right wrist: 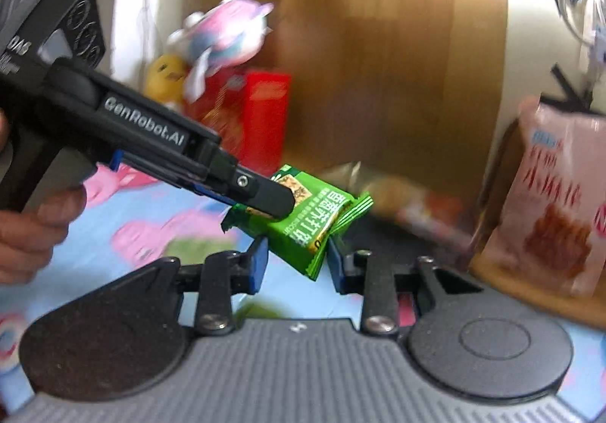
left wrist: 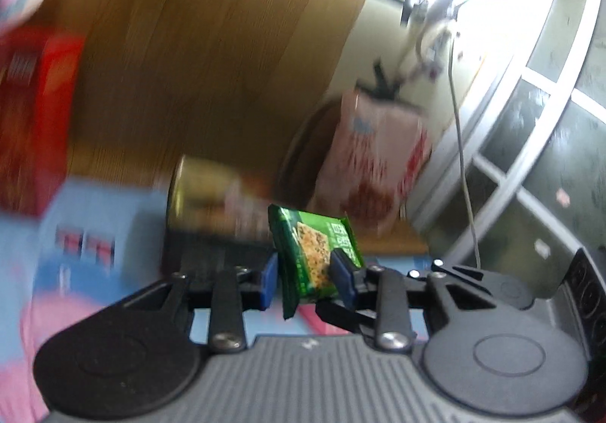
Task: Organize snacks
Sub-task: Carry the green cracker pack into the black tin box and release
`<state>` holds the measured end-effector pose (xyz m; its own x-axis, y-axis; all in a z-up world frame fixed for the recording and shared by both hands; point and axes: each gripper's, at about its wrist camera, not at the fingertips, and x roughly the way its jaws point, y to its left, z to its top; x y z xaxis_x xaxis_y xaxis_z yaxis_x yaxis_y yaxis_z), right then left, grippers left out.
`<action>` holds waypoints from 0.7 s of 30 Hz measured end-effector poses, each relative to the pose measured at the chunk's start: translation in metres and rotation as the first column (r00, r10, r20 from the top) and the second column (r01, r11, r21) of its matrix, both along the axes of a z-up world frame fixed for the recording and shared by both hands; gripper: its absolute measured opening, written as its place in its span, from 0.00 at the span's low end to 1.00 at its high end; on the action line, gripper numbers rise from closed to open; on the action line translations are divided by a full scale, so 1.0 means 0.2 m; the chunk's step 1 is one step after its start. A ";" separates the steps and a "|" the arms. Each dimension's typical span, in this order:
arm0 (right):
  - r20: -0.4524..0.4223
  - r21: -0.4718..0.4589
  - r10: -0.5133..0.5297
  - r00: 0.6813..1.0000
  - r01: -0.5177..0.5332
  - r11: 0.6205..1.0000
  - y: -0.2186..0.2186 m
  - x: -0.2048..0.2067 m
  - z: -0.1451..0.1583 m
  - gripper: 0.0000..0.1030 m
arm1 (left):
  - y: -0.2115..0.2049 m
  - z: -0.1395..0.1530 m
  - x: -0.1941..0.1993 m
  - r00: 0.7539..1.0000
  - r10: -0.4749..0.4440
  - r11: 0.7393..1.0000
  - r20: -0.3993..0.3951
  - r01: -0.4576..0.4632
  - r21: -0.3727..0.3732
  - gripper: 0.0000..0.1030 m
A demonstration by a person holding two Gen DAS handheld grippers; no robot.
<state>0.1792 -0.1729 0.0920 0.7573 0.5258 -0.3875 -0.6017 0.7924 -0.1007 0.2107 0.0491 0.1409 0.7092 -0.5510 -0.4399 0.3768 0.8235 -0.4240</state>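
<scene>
The left tool (right wrist: 265, 195) was clamped on the green snack packets (right wrist: 310, 218), held in the air between the right tool's (right wrist: 295, 260) parted blue pads (right wrist: 257, 264). If the left let go early, the packets could drop onto the patterned cloth (right wrist: 113, 241).

- A wooden board (right wrist: 360, 55) is seen at twelve o'clock.
- A pink plush toy (right wrist: 227, 29) is perched at ten o'clock.
- A cartoon-printed cloth (right wrist: 125, 230) is spread below.

Red box (right wrist: 261, 120) and pink bag (right wrist: 556, 203) flank open tabletop (right wrist: 125, 233).
</scene>
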 end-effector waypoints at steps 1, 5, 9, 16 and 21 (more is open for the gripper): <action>0.011 -0.005 -0.002 1.000 0.002 1.000 0.00 0.06 0.06 0.35 | 0.00 0.06 0.06 1.000 0.007 1.000 0.026 -0.007 -0.002 0.29; 0.078 -0.040 -0.012 0.997 0.015 0.999 0.02 0.25 0.27 0.35 | -0.01 0.19 0.24 0.996 0.015 0.999 0.093 -0.012 -0.032 0.30; 0.077 -0.050 -0.027 0.997 0.031 0.998 0.01 0.39 0.25 0.35 | -0.05 0.09 0.39 0.998 0.032 0.999 0.059 -0.030 -0.035 0.31; -0.126 -0.037 -0.067 0.990 0.062 0.997 -0.04 0.61 -0.08 0.35 | -0.14 -0.23 0.60 0.994 0.038 0.999 -0.099 -0.036 0.026 0.32; -0.205 -0.029 -0.117 0.972 0.113 0.993 -0.06 0.72 -0.20 0.44 | -0.18 -0.34 0.65 0.988 0.071 0.993 -0.137 -0.057 0.103 0.42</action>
